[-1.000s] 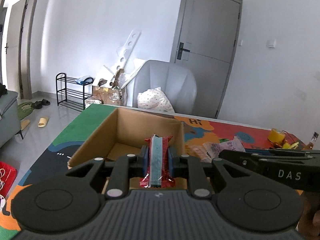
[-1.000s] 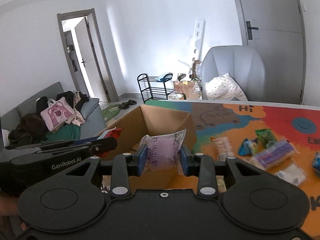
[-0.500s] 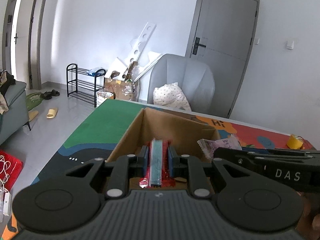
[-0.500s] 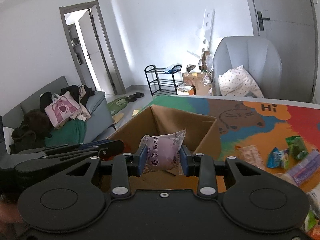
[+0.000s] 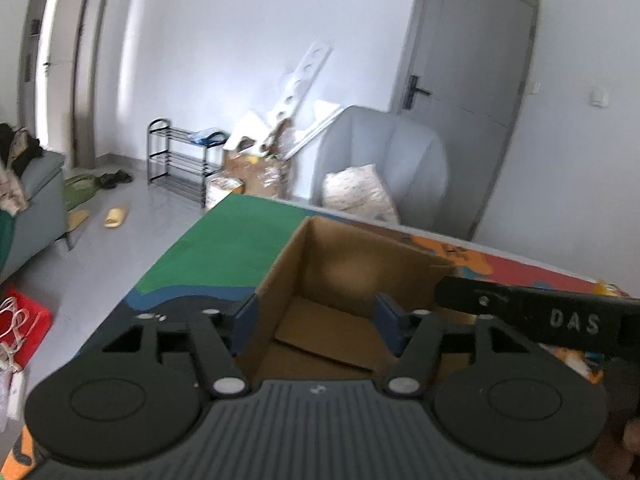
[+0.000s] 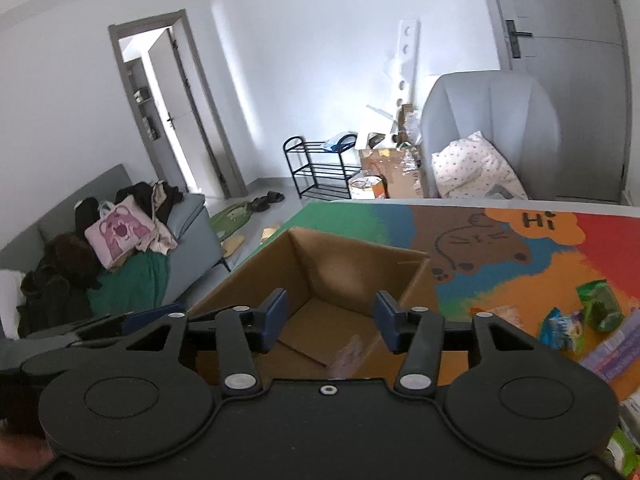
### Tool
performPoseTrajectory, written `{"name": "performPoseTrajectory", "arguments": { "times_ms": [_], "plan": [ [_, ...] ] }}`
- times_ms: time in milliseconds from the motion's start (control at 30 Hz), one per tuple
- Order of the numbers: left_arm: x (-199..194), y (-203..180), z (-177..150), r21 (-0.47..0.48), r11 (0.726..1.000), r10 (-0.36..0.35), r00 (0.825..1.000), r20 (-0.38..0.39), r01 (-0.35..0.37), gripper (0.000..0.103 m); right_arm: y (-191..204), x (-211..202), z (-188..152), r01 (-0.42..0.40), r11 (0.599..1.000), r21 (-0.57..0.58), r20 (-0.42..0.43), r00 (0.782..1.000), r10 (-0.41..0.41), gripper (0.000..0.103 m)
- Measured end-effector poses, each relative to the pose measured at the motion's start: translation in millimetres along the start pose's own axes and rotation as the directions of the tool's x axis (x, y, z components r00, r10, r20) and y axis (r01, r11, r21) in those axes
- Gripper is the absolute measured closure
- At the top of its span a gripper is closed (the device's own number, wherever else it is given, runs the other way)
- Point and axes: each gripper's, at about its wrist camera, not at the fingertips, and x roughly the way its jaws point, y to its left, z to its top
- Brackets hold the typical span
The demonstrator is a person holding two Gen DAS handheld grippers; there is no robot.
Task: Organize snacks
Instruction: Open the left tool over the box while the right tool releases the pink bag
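**Now Releasing Over the Box**

Both grippers hang above the cardboard box (image 6: 352, 280) so contents drop inside. Left gripper (image 5: 316, 320) jaws are opening, empty. Right gripper (image 6: 330, 318) jaws are opening; a pale packet (image 6: 348, 354) lies blurred below. More snacks (image 6: 580, 316) wait right.

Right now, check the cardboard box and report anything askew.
One bottom flap of the cardboard box sits lifted rather than flat. A blurred pink packet lies tilted against the near wall. Nothing looks spilled.
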Motion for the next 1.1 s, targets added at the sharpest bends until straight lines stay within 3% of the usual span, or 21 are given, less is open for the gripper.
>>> {"name": "performPoseTrajectory", "arguments": {
  "times_ms": [133,300,367,567,867,1100],
  "plan": [
    [-3,-4,0,0.003,1.0,0.023,1.0,0.02,-0.024,0.019,-7,-10,-1,0.013,1.0,0.025,0.01,1.0,-0.013,0.039],
    [-5,-9,-2,0.007,1.0,0.023,1.0,0.017,-0.023,0.012,-22,-24,-7,0.053,0.996,0.068,0.023,0.998,-0.055,0.03],
    [-7,-13,-5,0.022,1.0,0.019,1.0,0.017,-0.019,0.009,-27,-30,-8,0.067,0.993,0.092,0.028,0.997,-0.07,0.02],
    [-13,-25,-8,0.042,0.999,0.008,1.0,0.0,-0.008,0.001,-35,-46,-18,0.139,0.985,0.105,0.047,0.988,-0.145,0.014],
    [-25,-42,-14,0.051,0.999,0.001,1.0,-0.016,-0.001,0.0,-45,-72,-30,0.177,0.977,0.115,0.072,0.98,-0.186,0.001],
    [-34,-57,-21,0.053,0.998,-0.037,0.999,-0.017,0.038,0.0,-57,-95,-40,0.206,0.967,0.148,0.091,0.971,-0.22,0.0]
  ]
}}
